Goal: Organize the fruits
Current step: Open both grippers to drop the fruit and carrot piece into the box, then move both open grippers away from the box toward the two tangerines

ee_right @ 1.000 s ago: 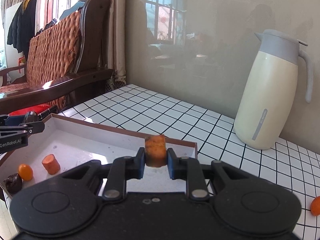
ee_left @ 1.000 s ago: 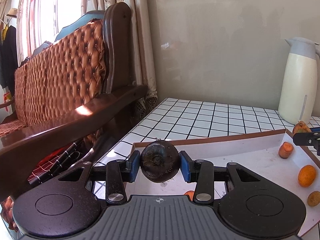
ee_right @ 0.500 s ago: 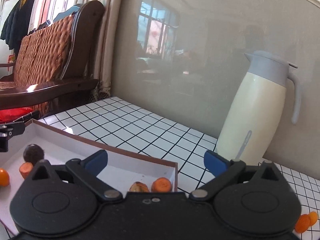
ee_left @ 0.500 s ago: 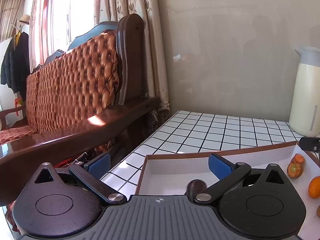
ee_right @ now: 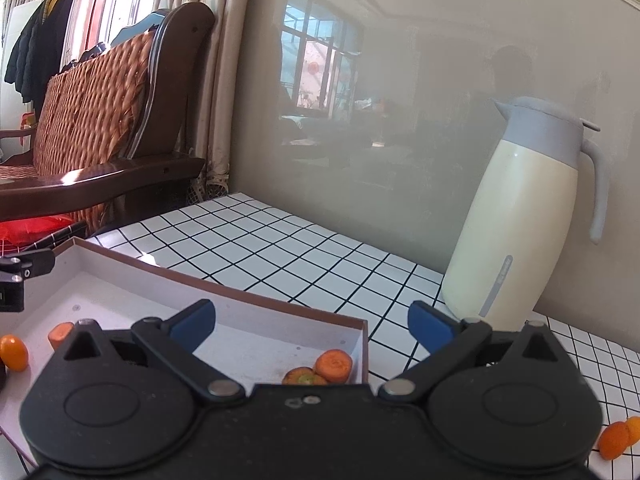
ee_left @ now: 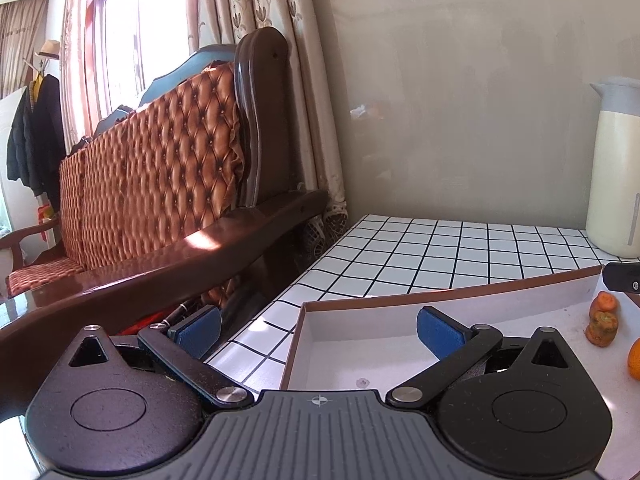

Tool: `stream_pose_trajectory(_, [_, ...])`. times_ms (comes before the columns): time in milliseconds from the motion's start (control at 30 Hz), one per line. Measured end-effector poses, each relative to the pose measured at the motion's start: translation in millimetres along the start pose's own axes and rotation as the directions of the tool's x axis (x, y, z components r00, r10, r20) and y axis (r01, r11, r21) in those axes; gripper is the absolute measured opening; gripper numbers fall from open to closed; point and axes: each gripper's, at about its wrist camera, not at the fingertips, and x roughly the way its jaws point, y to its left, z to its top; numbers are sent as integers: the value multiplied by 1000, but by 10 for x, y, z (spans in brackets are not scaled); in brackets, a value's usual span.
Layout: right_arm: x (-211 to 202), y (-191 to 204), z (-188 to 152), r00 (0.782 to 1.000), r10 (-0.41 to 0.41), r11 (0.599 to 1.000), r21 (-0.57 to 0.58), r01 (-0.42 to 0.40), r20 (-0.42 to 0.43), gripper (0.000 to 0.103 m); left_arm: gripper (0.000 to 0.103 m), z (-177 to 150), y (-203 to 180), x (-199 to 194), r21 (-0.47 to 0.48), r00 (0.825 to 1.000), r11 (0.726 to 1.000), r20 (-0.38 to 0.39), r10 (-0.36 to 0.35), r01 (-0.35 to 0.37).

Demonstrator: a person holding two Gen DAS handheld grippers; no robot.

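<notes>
1. Seen only by the right wrist camera: two small oranges point(ee_right: 618, 438) on the tiled table point(ee_right: 304, 264), outside the box and well right of it, below the cream jug point(ee_right: 516, 220); also the whole jug with its handle.
2. Seen only by the left wrist camera: the near left corner of the box point(ee_left: 360, 344), plus a dark rounded shape point(ee_left: 474, 370) tucked behind the right finger, too hidden to name.
3. Left gripper point(ee_left: 318, 330): jaws spread wide, nothing between them, above the box's left corner.
4. Right gripper point(ee_right: 312, 322): jaws wide apart, empty, over the box's far right corner.
5. In the box point(ee_right: 256, 300): two carrot pieces point(ee_right: 320, 370) touching in the far right corner, one more carrot piece point(ee_right: 60, 332) and a small orange point(ee_right: 14, 352) toward the left.
6. Cut off: an orange fruit point(ee_left: 634, 358) at the left view's right edge; the jug point(ee_left: 614, 176) there only in part.
7. Partly covered by the right gripper's body: the lower carrot piece in the corner.
</notes>
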Motion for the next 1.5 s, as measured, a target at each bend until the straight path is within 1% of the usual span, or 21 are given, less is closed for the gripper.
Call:
stream_pose_trajectory(100, [-18,-4,-1,1000,-5,1000,9,5,1,97,103,4,46,-57,-37,1000,999,19,16,-15])
stream_pose_trajectory(200, [-65,-11,-4,1000,-29,1000,12,29,11,97,103,16,97,-118,-72,999,997,25,39,-37])
stream_pose_trajectory(300, [-132,-31,-3,999,-47,999,16,47,20,97,103,17,101,-194,-87,1000,996,17,22,-21])
stream_pose_trajectory(400, [-216,-62,-10,999,-45,999,25,44,26,97,103,27,45,-273,-73,999,997,13,32,-31])
stream_pose_trajectory(433, [-248,-69,-15,999,-46,999,24,45,28,97,103,38,38,-286,-84,999,996,9,39,-38])
stream_pose_trajectory(500, [-323,-92,-35,998,-53,998,22,52,40,97,103,48,27,-312,-110,1000,994,-7,22,-22])
stream_pose_trajectory(567, [-402,-135,-59,997,-64,998,26,63,52,97,103,26,17,-355,-145,1000,989,-20,24,-27])
stream_pose_trajectory(633, [-469,-199,-79,996,-69,997,43,67,52,97,103,-7,-12,-406,-159,1000,987,-28,-1,-4])
stream_pose_trajectory(700, [-530,-272,-104,996,-74,996,62,70,53,97,103,-30,-63,-469,-157,1000,987,-14,-20,18])
stream_pose_trajectory(867, [-656,-409,-177,995,-88,994,71,85,49,97,103,-17,-267,-605,-125,999,992,35,1,3])
stream_pose_trajectory(1000, [-739,-524,-241,994,-105,992,69,102,43,97,103,39,-467,-662,-104,998,994,53,-16,22])
stream_pose_trajectory(1067, [-770,-591,-278,992,-119,991,71,116,37,97,103,67,-593,-679,-93,998,995,51,-40,44])
stream_pose_trajectory(1167, [-817,-719,-345,990,-137,988,80,135,25,97,103,93,-798,-707,-75,992,990,39,-117,119])
stream_pose_trajectory(1233, [-845,-819,-388,988,-154,985,86,151,18,97,103,107,-948,-741,-61,988,986,45,-150,152])
stream_pose_trajectory(1333, [-891,-976,-448,984,-178,979,100,175,12,97,103,116,-1132,-795,-63,982,981,61,-179,183])
stream_pose_trajectory(1500, [-961,-1228,-547,977,-211,970,124,209,2,97,103,127,-1451,-848,-20,970,973,80,-229,232])
